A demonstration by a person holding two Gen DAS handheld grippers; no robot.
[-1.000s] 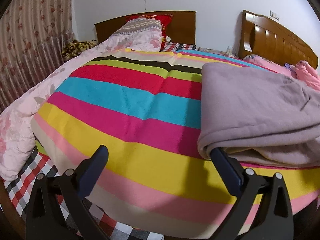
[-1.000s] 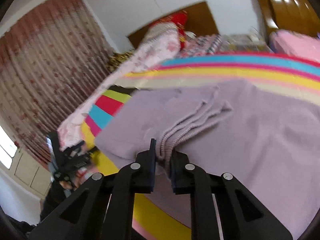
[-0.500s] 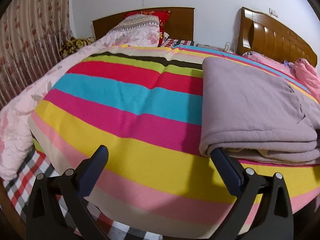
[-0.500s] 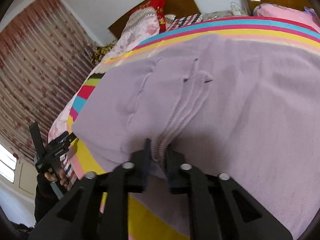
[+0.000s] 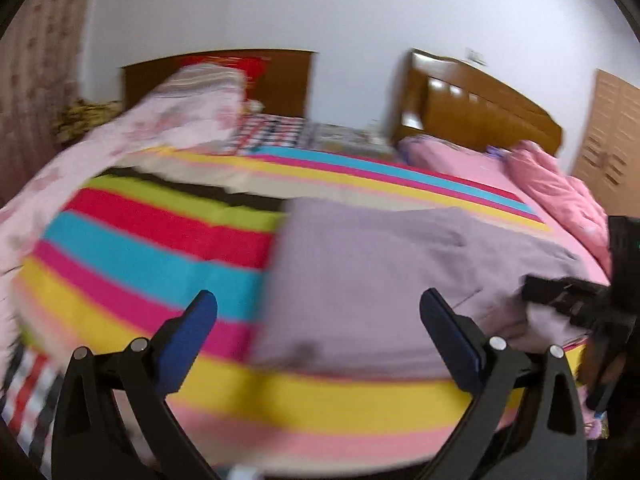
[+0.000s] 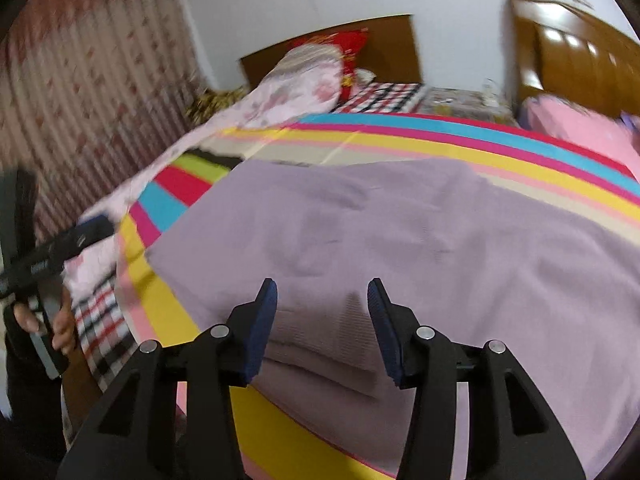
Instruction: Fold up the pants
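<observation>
The mauve knit pants point(image 6: 400, 232) lie folded in layers on the striped blanket point(image 6: 460, 140); they also show in the left wrist view point(image 5: 380, 272). My right gripper point(image 6: 322, 300) is open and empty, just above the folded near edge of the pants. My left gripper point(image 5: 318, 312) is open wide and empty, over the pants' left edge near the front of the bed. The right gripper also shows at the right edge of the left wrist view point(image 5: 576, 300). The left gripper shows at the left edge of the right wrist view point(image 6: 60, 244).
A pink floral quilt point(image 5: 152, 120) lies along the bed's left side. Pink bedding point(image 5: 560, 192) is piled on the second bed at right. Two wooden headboards point(image 5: 472, 104) stand against the white wall. A curtain point(image 6: 88, 92) hangs at left. A checked sheet point(image 6: 100, 320) shows at the bed's front corner.
My right gripper has let go of the pants' edge and opened; the folded layers now lie flat. My left gripper has swung right toward the pants, still open.
</observation>
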